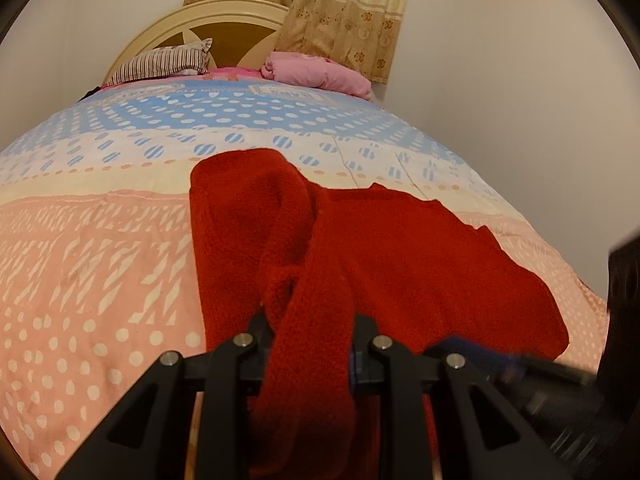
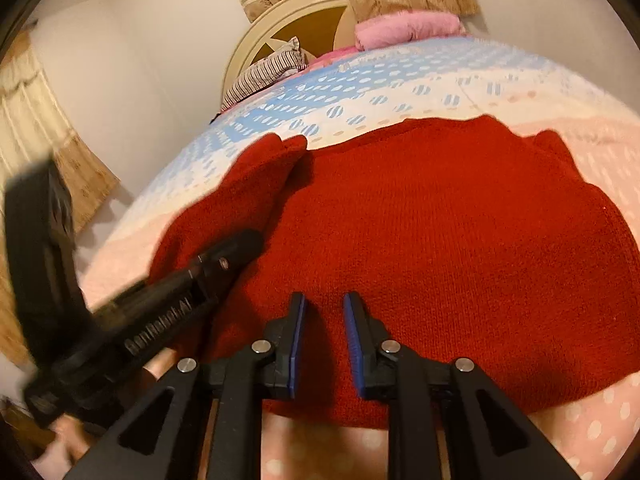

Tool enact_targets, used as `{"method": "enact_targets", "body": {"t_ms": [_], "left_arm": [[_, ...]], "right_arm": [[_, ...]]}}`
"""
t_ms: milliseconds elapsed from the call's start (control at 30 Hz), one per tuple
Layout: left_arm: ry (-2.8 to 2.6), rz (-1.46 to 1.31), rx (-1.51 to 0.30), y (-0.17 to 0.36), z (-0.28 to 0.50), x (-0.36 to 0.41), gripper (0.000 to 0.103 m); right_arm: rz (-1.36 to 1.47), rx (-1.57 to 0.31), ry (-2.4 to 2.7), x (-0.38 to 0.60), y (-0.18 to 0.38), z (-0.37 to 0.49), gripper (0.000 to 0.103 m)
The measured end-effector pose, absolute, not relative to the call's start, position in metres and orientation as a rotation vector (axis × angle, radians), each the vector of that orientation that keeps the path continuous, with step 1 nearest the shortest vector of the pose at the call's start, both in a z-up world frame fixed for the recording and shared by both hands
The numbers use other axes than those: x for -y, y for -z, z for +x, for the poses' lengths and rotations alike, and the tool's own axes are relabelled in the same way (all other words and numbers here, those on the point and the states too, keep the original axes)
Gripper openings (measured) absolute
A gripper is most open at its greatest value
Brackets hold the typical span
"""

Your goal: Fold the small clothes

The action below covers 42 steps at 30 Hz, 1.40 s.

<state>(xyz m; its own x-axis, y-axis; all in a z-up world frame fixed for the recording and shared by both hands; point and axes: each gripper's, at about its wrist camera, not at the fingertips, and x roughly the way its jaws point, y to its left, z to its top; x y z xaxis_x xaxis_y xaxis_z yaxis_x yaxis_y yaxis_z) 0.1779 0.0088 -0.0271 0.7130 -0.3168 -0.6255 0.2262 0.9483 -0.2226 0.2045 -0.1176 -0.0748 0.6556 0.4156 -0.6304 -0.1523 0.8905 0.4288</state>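
Your left tongs [image 1: 312, 332] are closed on a bunched strip of the red knit garment [image 2: 440, 216], most likely a sleeve, which runs up out of the jaws and over the body of the knit. Your right tongs [image 2: 324, 336] stand slightly parted just above the near hem, with a clear gap between the blue pads [image 2: 297, 344] and no cloth pinched. The garment lies spread on the bed [image 1: 100, 248], its body flat and one sleeve folded over at the far left corner as the right wrist view shows it. To perform the fold well, carry the gripped sleeve across the body until it lies flat and parallel to the side edge. Keep the knit slack enough that the body does not drag. Use the right tongs to pin the hem or press the crease line before you release. Knit of this weight probably stretches and slides, so lower it rather than dropping it. The surface is a soft quilt patterned in pink, cream and blue with white dots; expect it to yield under pressure. At the head of the bed sit a striped pillow [image 1: 160, 62], a pink bundle [image 1: 320, 74], a cream headboard [image 1: 224, 20] and patterned curtains [image 1: 344, 12] against plain walls.
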Motion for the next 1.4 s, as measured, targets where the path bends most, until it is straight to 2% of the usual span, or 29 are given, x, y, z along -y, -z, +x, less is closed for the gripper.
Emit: {"method": "enact_targets", "body": {"t_ms": [33, 100, 167, 200, 467, 633, 667, 700, 733, 900, 1000, 1400], "left_arm": [[0.302, -0.136, -0.716, 0.027, 0.178, -0.009, 0.024], [0.301, -0.137, -0.713, 0.027, 0.177, -0.008, 0.024], [0.3, -0.135, -0.712, 0.027, 0.177, -0.008, 0.024], [0.3, -0.136, -0.712, 0.028, 0.177, -0.008, 0.024], [0.315, -0.163, -0.712, 0.028, 0.176, -0.01, 0.024], [0.318, -0.164, -0.713, 0.028, 0.174, -0.009, 0.024], [0.318, -0.164, -0.713, 0.028, 0.174, -0.009, 0.024], [0.319, -0.163, -0.715, 0.029, 0.174, -0.008, 0.024], [0.319, -0.16, -0.717, 0.029, 0.175, -0.008, 0.025], [0.32, -0.154, -0.72, 0.028, 0.174, -0.006, 0.028], [0.319, -0.155, -0.729, 0.026, 0.174, -0.004, 0.028], [0.355, -0.124, -0.757, -0.001, 0.177, 0.027, 0.026]], "right_arm": [[0.377, -0.798, -0.339, 0.121, 0.071, 0.209, 0.027], [0.424, -0.788, -0.366, 0.128, 0.056, 0.226, 0.048], [0.464, -0.77, -0.416, 0.131, 0.043, 0.241, 0.063], [0.484, -0.77, -0.449, 0.13, 0.038, 0.252, 0.065], [0.481, -0.936, -0.576, 0.085, 0.049, 0.333, 0.065], [0.308, -0.952, -0.58, 0.051, 0.05, 0.341, 0.065], [0.263, -0.95, -0.56, 0.047, 0.051, 0.34, 0.061], [0.22, -0.949, -0.541, 0.043, 0.052, 0.339, 0.042], [0.207, -0.954, -0.536, 0.042, 0.054, 0.34, 0.033], [0.255, -0.932, -0.53, 0.056, 0.058, 0.335, 0.02], [0.283, -0.907, -0.521, 0.071, 0.054, 0.325, 0.014], [0.299, -0.84, -0.484, 0.11, 0.029, 0.304, 0.013]]}}
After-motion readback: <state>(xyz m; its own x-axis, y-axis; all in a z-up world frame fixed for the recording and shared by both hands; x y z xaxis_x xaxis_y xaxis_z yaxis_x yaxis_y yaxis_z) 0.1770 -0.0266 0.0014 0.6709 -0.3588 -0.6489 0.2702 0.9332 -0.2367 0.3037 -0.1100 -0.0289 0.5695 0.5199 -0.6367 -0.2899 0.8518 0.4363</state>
